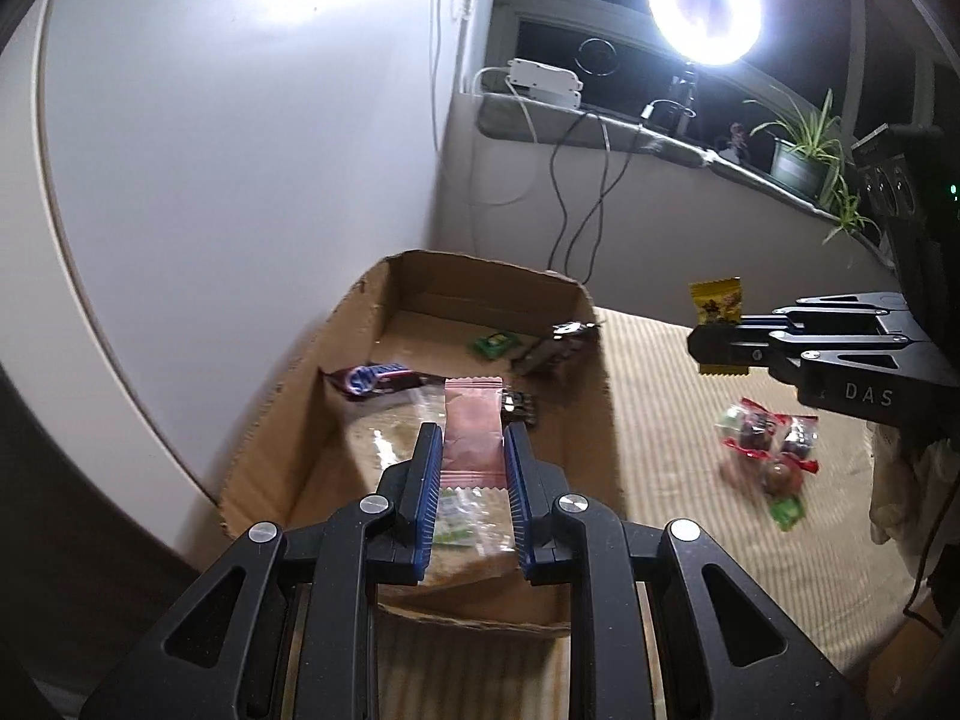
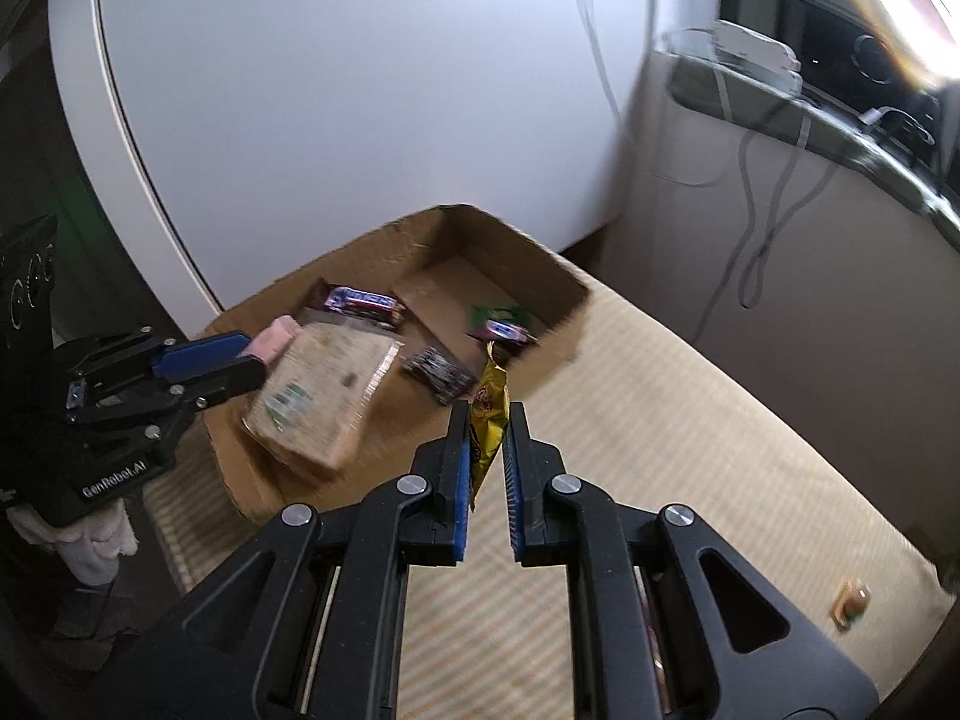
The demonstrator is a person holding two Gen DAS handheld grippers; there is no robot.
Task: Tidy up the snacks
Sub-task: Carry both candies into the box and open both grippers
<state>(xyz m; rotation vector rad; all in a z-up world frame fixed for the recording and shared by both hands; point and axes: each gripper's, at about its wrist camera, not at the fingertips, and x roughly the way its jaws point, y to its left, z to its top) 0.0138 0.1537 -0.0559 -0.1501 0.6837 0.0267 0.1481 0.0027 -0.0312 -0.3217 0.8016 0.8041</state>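
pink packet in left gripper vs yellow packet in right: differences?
Colour: the pink packet is plain pale pink; the yellow packet is printed.
Place: the pink packet hangs over the cardboard box; the yellow packet is beside the box, over the striped surface.
Shape: pink is long and flat; yellow is shorter.
Shared: each is clamped in a gripper, left gripper, right gripper.

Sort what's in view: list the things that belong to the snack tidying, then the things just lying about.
Job: cardboard box, pink packet in the left gripper, yellow packet in the right gripper, loose sweets on the mat.

Lying about: ring light, potted plant, cables.
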